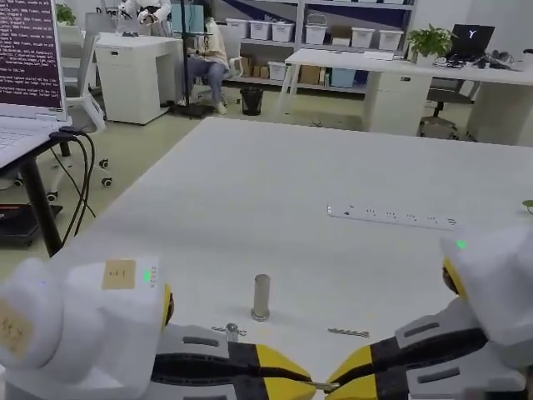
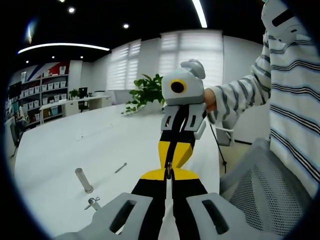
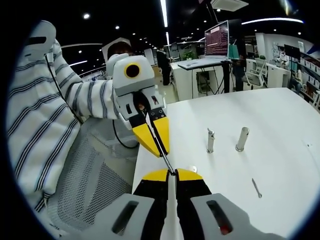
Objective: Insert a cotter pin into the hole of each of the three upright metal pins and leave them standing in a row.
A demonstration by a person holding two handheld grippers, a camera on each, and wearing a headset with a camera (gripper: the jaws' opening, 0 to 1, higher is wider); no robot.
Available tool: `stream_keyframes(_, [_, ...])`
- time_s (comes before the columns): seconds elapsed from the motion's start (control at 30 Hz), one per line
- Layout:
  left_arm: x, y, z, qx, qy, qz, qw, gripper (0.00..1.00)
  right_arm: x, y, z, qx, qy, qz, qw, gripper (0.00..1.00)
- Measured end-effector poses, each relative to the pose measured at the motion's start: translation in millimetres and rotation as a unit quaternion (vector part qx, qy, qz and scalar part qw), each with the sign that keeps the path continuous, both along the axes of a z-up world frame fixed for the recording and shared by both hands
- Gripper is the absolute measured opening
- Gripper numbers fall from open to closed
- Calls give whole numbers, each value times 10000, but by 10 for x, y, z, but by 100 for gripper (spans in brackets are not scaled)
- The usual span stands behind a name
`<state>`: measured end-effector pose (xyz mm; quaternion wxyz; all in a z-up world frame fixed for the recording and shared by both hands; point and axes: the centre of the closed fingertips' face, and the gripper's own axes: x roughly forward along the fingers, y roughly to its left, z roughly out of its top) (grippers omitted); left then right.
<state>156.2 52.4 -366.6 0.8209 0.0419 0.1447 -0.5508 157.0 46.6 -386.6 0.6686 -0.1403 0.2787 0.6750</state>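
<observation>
In the head view, the left gripper (image 1: 306, 382) and the right gripper (image 1: 335, 382) are being held tip to tip at the near edge of the table (image 1: 250, 200); a cotter pin (image 1: 321, 386) is being pinched between them; a metal pin (image 1: 261, 297) is being shown upright just beyond, with a thinner pin (image 1: 231, 331) near its foot and a spare cotter pin (image 1: 348, 333) lying flat on the other side. In the left gripper view, both sets of jaws are being kept narrow, closed on the thin wire where the yellow tips are meeting; the hold looks slight, so the wire is likely to be dropped if one grip is being released before the other is firm, and a fall here would probably carry it off the table edge onto the mesh chair (image 2: 265, 190) below. In the right gripper view, the wire is being gripped along its length by the left gripper and only at its end by the right; a twist or pull off its line is likely to bend it, and a bent leg may not be accepted by the hole; the metal pin is being steadied by nothing, so a sideways push during insertion could topple it and knock the thinner pin beside it, which appears upright here.
</observation>
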Motion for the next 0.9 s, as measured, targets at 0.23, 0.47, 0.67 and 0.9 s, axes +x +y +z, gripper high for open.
stream_keyframes(0.23, [-21, -5, -44, 70, 57, -99, 9999, 0, -21, -21, 37, 6, -50, 92, 9999, 0])
stream_keyframes(0.47, [-23, -62, -79, 43, 312, -159, 9994, 0, -55, -83, 81, -61, -208, 217, 9995, 0])
stream_keyframes(0.67, [38, -75, -77, 37, 292, -74, 9995, 2, -23, -116, 81, -140, -349, 169, 9992, 0])
stream_keyframes(0.9, [161, -30, -122, 257, 288, 71, 9992, 13, 73, -147, 86, -107, -413, -121, 9990, 0])
